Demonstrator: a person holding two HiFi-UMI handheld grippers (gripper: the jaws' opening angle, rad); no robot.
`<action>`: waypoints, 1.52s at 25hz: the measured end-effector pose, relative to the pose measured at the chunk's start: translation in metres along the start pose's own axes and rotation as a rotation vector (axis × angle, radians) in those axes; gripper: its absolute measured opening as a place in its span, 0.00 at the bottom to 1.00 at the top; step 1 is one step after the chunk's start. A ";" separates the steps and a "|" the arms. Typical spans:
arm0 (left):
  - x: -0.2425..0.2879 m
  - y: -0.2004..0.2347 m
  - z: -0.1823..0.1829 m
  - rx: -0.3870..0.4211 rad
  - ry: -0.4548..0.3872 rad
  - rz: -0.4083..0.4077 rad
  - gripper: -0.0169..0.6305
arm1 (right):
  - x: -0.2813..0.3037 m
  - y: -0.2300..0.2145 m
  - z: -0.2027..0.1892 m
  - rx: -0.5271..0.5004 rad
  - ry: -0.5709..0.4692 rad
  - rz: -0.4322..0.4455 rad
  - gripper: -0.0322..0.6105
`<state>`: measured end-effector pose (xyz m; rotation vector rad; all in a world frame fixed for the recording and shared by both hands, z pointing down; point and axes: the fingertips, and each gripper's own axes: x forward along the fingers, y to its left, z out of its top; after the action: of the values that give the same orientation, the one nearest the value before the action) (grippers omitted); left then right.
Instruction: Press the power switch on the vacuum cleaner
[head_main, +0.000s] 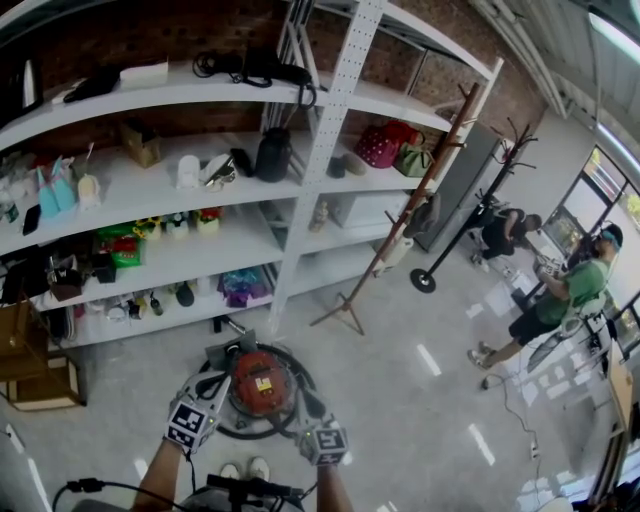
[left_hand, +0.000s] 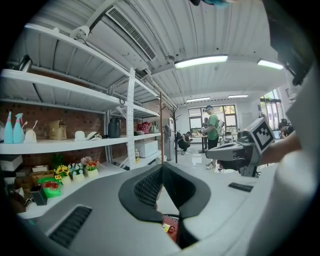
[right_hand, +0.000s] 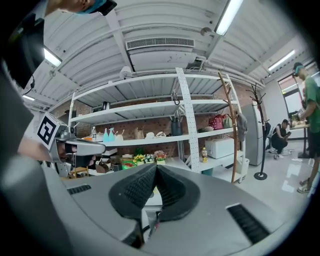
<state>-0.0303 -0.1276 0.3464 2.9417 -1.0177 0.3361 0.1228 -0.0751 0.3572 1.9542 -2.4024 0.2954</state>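
Left gripper (left_hand: 162, 166): your fingers are clenched, pad tips pressed together, nothing caught between them. A red patch of the vacuum cleaner (head_main: 262, 382) shows through the slit under the tips, so it lies below and just ahead of those fingers.

Right gripper (right_hand: 156, 165): clenched tip to tip as well, and empty. Only pale floor (head_main: 400, 400) shows beneath its fingers.

From the head view, the vacuum cleaner sits on the floor between your two sets of fingers, left fingers at its left flank and right fingers at its right. A black hose (head_main: 308, 398) is looped around it. Contact with the body cannot be told. The power switch is not clearly made out.

Well beyond the fingertips stands a white shelf rack (head_main: 330, 130), with a wooden coat stand (head_main: 420, 190) to its right. A person in a green shirt (head_main: 575, 285) is further right.
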 end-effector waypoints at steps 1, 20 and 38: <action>-0.001 0.000 0.001 0.002 -0.002 0.002 0.04 | -0.002 -0.002 0.003 -0.002 -0.009 -0.006 0.07; -0.015 0.027 0.037 0.038 -0.074 0.072 0.04 | -0.007 -0.009 0.033 -0.072 -0.077 -0.026 0.07; -0.015 0.026 0.035 0.029 -0.066 0.088 0.04 | -0.002 0.000 0.027 -0.082 -0.036 0.012 0.07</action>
<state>-0.0508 -0.1416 0.3078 2.9581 -1.1621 0.2595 0.1258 -0.0778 0.3308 1.9277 -2.4078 0.1602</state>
